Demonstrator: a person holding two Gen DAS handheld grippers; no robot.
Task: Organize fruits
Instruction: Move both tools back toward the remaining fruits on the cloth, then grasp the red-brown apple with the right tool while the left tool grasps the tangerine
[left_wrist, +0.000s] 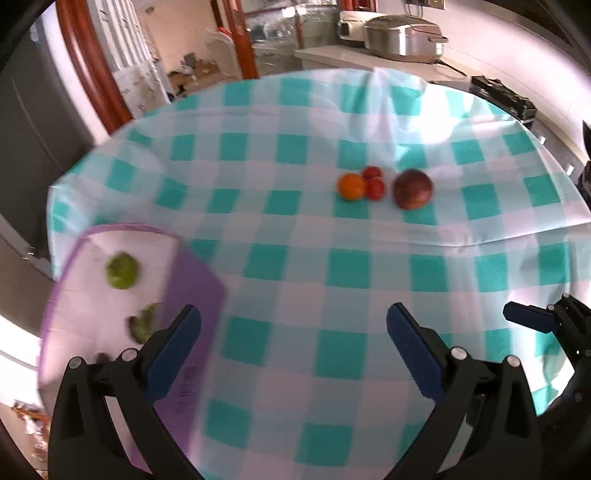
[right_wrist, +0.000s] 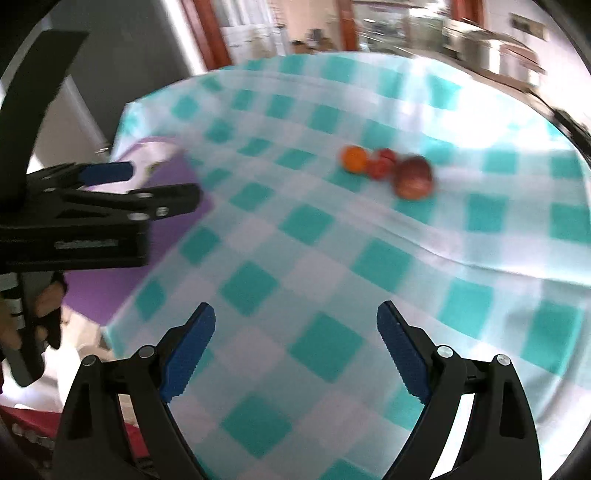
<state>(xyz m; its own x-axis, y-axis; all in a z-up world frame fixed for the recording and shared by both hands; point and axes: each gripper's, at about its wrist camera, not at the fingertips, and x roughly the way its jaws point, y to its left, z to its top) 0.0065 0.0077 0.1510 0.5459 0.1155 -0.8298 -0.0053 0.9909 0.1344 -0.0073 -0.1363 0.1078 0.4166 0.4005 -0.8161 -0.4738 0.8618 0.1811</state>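
On the table, left wrist view:
Cloth: a teal and white checked tablecloth (left_wrist: 295, 258) covers the table so the fruit has a soft place to sit.
Fruit left to sort: a round orange fruit (left_wrist: 351, 187), two small red fruits (left_wrist: 373, 182) and a big dark red apple (left_wrist: 412, 189) sit close together far ahead, waiting to be moved.
Bin: a purple-edged white box (left_wrist: 110, 295) sits at the left edge; a round green fruit (left_wrist: 122, 270) and a blurry green bit (left_wrist: 144, 325) lie inside, so I think fruit goes there.
Left gripper (left_wrist: 293, 332): jaws spread wide, holding nothing, near the box.

Over the table, right wrist view:
Right gripper (right_wrist: 295, 332): jaws spread wide, empty, pointed at the fruit pile, likely ready to reach.
Fruit pile: orange, reds and apple (right_wrist: 413, 178) touch, far from both claws.
Other claw: left one floats over the purple box (right_wrist: 177, 173).
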